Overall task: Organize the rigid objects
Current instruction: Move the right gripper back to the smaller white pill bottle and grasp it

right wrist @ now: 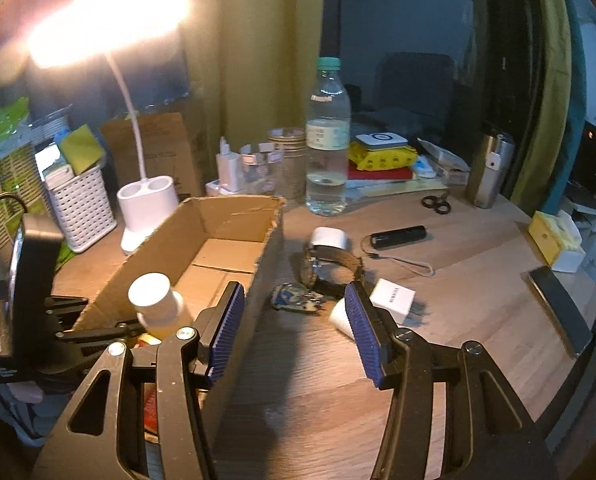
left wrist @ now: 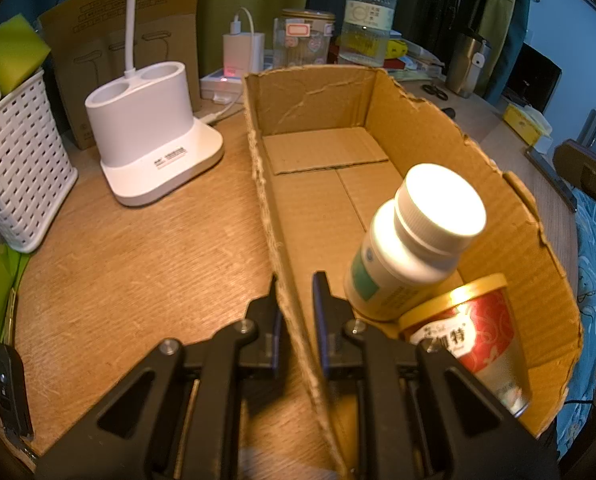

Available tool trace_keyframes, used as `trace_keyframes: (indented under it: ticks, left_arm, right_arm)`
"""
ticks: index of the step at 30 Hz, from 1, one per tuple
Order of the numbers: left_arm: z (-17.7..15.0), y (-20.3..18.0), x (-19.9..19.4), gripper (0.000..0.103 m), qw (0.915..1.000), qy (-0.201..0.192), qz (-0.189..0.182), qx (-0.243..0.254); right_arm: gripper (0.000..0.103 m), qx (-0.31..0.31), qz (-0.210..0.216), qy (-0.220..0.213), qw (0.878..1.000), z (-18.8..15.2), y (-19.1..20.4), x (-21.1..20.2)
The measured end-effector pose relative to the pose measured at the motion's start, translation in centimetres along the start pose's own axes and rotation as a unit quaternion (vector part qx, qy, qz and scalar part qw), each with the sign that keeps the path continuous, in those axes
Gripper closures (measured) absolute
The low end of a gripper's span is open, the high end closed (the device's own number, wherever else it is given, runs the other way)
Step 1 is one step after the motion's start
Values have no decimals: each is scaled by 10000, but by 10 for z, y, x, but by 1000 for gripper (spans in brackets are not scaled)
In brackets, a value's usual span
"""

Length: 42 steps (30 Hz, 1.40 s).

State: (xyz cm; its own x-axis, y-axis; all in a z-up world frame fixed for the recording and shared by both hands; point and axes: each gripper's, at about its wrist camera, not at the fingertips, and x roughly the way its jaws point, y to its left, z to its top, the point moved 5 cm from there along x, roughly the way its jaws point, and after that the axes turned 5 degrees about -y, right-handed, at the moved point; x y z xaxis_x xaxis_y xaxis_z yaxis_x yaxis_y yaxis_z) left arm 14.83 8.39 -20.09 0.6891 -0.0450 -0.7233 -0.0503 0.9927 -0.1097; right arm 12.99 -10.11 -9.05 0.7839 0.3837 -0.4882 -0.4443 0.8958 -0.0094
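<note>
An open cardboard box [left wrist: 321, 92] lies on the wooden desk. Inside its near end a white pill bottle [left wrist: 413, 240] leans on a red-and-gold tub [left wrist: 473, 340]. My left gripper [left wrist: 296, 300] straddles the box's left wall, one finger on each side, pinching it. My right gripper [right wrist: 294, 332] is open and empty beside the box [right wrist: 234, 216], above bare desk. Ahead of it lie a wristwatch [right wrist: 329, 268], a white charger cube [right wrist: 391, 300], a white roll [right wrist: 329, 238], a black power bank [right wrist: 397, 236] and a small dark trinket [right wrist: 294, 300]. The bottle also shows there [right wrist: 154, 300].
A white lamp base [left wrist: 150, 132] and white basket [left wrist: 14, 176] stand left of the box. A water bottle [right wrist: 327, 140], jar [left wrist: 303, 36], steel tumbler [right wrist: 489, 168], scissors [right wrist: 435, 204], yellow tissue box [right wrist: 553, 240] and a phone [right wrist: 559, 312] crowd the back and right.
</note>
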Motion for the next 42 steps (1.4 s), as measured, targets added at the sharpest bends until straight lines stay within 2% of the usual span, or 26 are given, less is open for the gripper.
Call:
trace_keyframes:
  ticks: [3,16,25,32,42]
  left_arm:
    - [0,0,0,89,10000,0,0,0]
    - [0,0,0,89,10000,-2,4,3]
    - [0,0,0,89,10000,-2,2,0]
    - [-1,-1,-1,89,10000,-4,6,2]
    - [-1,0,-1,89,10000,-5,5,4]
  right_arm:
    - [40,51,-84,14,10000,0,-10,2]
    - [40,242,-448,26,9987,2,-53,11]
    - [39,396,-564,351,9970,-16,-73,39]
    - [39,424,-529,574,9960,-28,-74,56]
    - [39,110,-401,886,9952,-36,-57,81]
